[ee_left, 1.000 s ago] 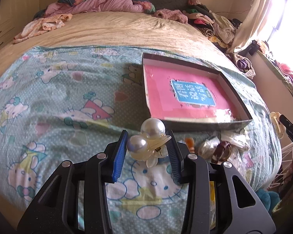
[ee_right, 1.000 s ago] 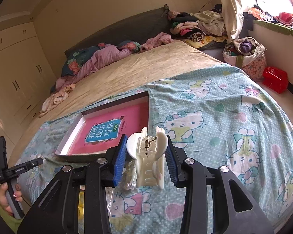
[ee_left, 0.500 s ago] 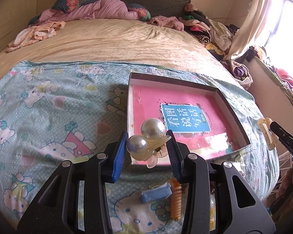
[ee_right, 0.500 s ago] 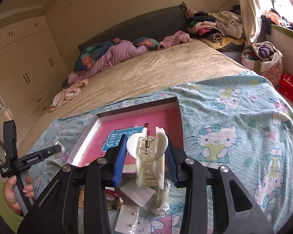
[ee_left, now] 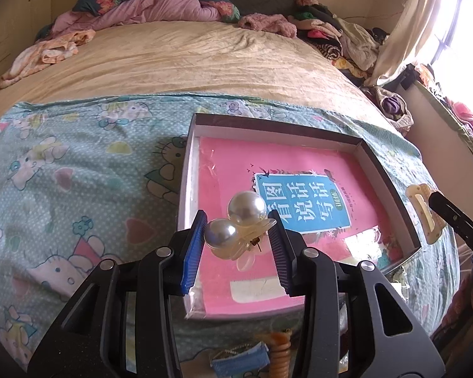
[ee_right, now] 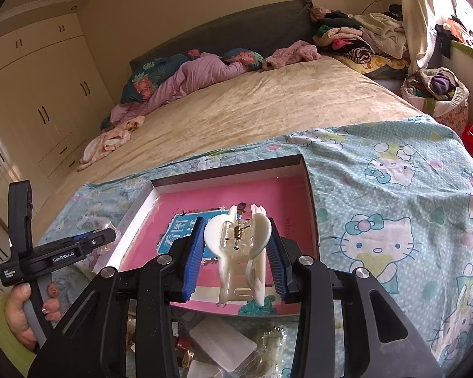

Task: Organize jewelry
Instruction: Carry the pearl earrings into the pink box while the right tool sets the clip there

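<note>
A shallow box (ee_left: pixel 186 189) (ee_right: pixel 309 195) with a pink and blue book inside lies on the cartoon-cat bed sheet. My left gripper (ee_left: pixel 238 245) is shut on a clear hair clip with two big pearls (ee_left: pixel 236 220), held over the box's near left part. In the right wrist view my right gripper (ee_right: pixel 236 249) is shut on a white claw hair clip (ee_right: pixel 239 252), above the box's near edge. That claw clip (ee_left: pixel 424 214) and the right gripper's black tip also show at the right edge of the left wrist view.
Small items lie on the sheet before the box: an orange spiral hair tie (ee_left: pixel 280 352), a blue clip (ee_left: pixel 242 362), clear packets (ee_right: pixel 224 343). A hand (ee_right: pixel 25 312) holds the left gripper's handle. Bedding and clothes pile up at the far end of the bed (ee_left: pixel 173 50).
Both grippers have moved forward from the pile of small items to over the box, each keeping its clip. The box now fills more of both views.
</note>
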`<move>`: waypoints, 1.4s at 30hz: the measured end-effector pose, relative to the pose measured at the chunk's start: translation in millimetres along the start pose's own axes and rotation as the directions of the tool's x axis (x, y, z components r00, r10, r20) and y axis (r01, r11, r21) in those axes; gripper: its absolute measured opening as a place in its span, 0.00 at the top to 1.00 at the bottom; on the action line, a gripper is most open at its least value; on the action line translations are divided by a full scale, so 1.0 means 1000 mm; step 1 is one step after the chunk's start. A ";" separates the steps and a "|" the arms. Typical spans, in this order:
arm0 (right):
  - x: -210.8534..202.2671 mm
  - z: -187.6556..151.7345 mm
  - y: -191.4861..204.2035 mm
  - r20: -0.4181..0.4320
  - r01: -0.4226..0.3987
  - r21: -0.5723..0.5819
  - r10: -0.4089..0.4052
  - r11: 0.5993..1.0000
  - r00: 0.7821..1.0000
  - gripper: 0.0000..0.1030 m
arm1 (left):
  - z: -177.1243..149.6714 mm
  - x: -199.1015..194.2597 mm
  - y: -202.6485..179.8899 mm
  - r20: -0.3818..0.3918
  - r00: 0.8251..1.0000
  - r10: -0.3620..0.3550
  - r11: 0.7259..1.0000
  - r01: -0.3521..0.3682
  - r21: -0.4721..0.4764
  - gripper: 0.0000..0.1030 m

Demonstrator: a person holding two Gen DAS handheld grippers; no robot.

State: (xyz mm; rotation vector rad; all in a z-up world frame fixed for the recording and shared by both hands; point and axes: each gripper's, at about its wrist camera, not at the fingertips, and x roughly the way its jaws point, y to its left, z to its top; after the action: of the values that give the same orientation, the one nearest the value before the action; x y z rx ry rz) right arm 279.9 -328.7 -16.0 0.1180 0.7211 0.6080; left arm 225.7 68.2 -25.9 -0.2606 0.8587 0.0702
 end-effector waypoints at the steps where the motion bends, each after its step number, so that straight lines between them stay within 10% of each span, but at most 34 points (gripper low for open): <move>1: 0.003 0.001 0.000 -0.002 0.004 -0.009 -0.004 1.000 1.000 0.65 | 0.001 0.004 -0.001 -0.004 1.000 0.003 1.000 -0.003 0.003 0.70; 31: 0.039 -0.028 -0.028 -0.100 0.074 0.011 -0.073 0.997 0.992 0.64 | -0.014 0.040 -0.011 -0.076 0.997 0.025 0.998 -0.020 0.059 0.69; 40: 0.020 -0.030 -0.029 -0.068 0.051 0.053 -0.048 0.997 0.997 0.40 | -0.016 0.038 -0.011 -0.079 0.997 0.026 0.998 -0.021 0.061 0.67; 42: 0.013 -0.028 -0.029 -0.049 0.049 0.063 -0.046 0.997 0.998 0.35 | -0.016 0.036 -0.010 -0.075 0.997 0.024 0.998 -0.019 0.059 0.51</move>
State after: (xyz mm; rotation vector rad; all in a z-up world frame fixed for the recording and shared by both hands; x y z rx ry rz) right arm 283.2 -348.4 -53.7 0.1462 0.7876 0.5438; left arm 238.8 52.5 -60.8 -0.2007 0.9377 0.0559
